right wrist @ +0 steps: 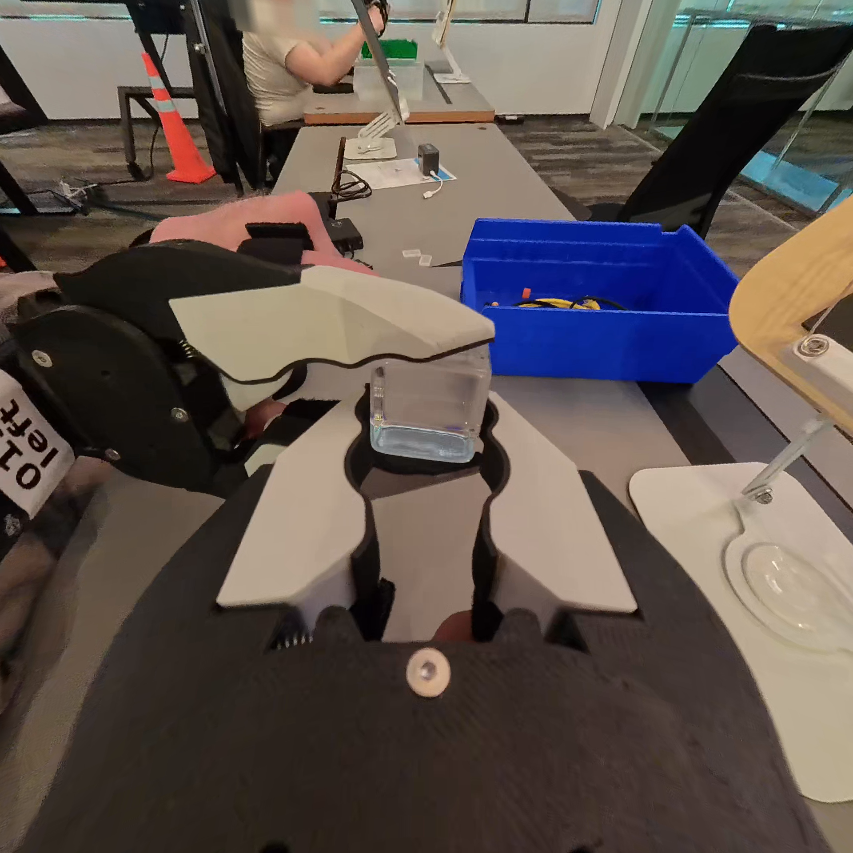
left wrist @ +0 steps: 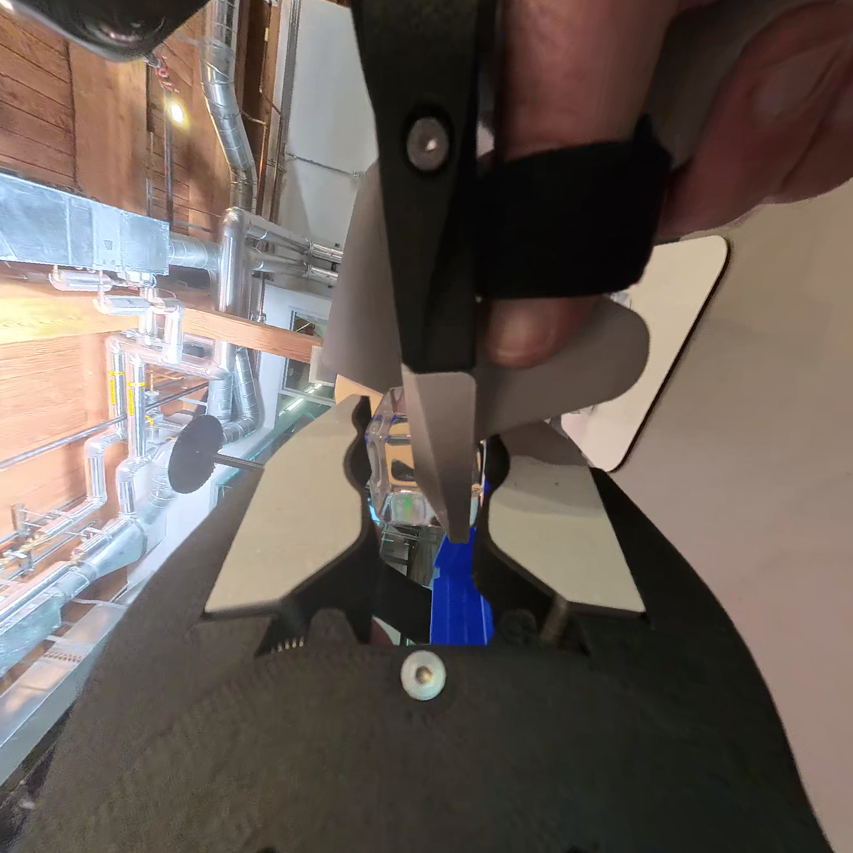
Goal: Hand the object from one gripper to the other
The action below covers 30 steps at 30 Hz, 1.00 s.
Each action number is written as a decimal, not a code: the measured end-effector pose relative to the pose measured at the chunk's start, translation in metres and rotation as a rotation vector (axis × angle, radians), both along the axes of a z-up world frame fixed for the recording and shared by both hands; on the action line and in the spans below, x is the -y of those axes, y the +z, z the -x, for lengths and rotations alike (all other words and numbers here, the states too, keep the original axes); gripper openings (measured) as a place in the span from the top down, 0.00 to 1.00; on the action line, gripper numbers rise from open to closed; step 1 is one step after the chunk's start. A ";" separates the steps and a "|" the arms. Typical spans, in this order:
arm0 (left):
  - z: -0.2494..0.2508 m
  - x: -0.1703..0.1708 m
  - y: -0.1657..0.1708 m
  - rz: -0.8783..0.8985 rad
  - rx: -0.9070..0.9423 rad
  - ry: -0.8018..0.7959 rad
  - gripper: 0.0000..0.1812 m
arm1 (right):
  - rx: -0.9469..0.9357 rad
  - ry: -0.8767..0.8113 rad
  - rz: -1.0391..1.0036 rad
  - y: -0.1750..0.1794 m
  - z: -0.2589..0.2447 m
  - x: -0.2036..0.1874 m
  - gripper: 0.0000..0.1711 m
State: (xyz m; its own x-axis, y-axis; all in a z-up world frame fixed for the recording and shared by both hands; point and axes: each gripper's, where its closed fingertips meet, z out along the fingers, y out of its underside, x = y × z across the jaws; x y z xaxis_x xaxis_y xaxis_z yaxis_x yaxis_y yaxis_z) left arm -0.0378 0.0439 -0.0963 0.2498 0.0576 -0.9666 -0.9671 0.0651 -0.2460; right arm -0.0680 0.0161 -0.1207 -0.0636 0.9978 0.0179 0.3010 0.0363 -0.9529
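We start at the left: the left gripper (right wrist: 406, 369) comes in from the left side of the right wrist view, turned on its side, one pale finger (right wrist: 332, 318) lying flat over the top of the clear cube (right wrist: 427, 415) — its other finger is hidden underneath. In its own view the cube (left wrist: 392, 466) sits between its jaws, so we read them as clamped on it from above and below, though the lower contact is not in sight.

Centre: the cube is held in the air above the grey worktop (right wrist: 577, 429), right at the tips of the right gripper (right wrist: 427, 431). The right jaws stand to either side of it, left and right, crossed with the left pair. They look touching or just short of touching — we cannot tell if they are pressing yet.

The cube is a transparent block, roughly equal on all sides, no long axis, with rounded glossy edges and a thick base — likely slippery.

Right: a blue bin (right wrist: 600, 332) sits far right on the worktop, well apart from the handover.
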 end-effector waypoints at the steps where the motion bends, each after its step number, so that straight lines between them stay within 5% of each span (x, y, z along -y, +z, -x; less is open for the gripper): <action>1: 0.000 0.000 0.000 0.003 -0.002 -0.002 0.75 | -0.009 -0.004 -0.025 0.001 0.000 -0.002 0.75; 6: 0.000 0.003 -0.014 0.145 0.027 -0.059 0.63 | 0.047 0.007 -0.194 -0.003 -0.011 -0.012 0.76; 10: -0.006 0.020 -0.011 0.148 -0.151 -0.168 0.58 | 0.168 0.171 -0.088 -0.018 -0.033 0.001 0.76; 18: -0.042 0.043 -0.055 0.177 -0.687 -0.339 0.59 | 0.280 0.486 0.202 -0.052 -0.056 0.038 0.75; 23: -0.035 0.037 -0.080 0.273 -0.832 -0.326 0.65 | 0.352 0.541 0.233 -0.074 -0.055 0.050 0.76; 30: -0.024 0.022 -0.081 0.242 -0.809 -0.240 0.71 | 0.367 0.426 0.188 -0.076 -0.048 0.033 0.76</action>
State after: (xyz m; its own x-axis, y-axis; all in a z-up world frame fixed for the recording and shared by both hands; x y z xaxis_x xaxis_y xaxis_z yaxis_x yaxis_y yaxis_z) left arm -0.0139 0.0220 -0.1768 -0.5384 -0.1380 -0.8313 -0.8177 0.3240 0.4758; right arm -0.0201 -0.0171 -0.1968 -0.4276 0.8669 -0.2561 0.6084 0.0665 -0.7908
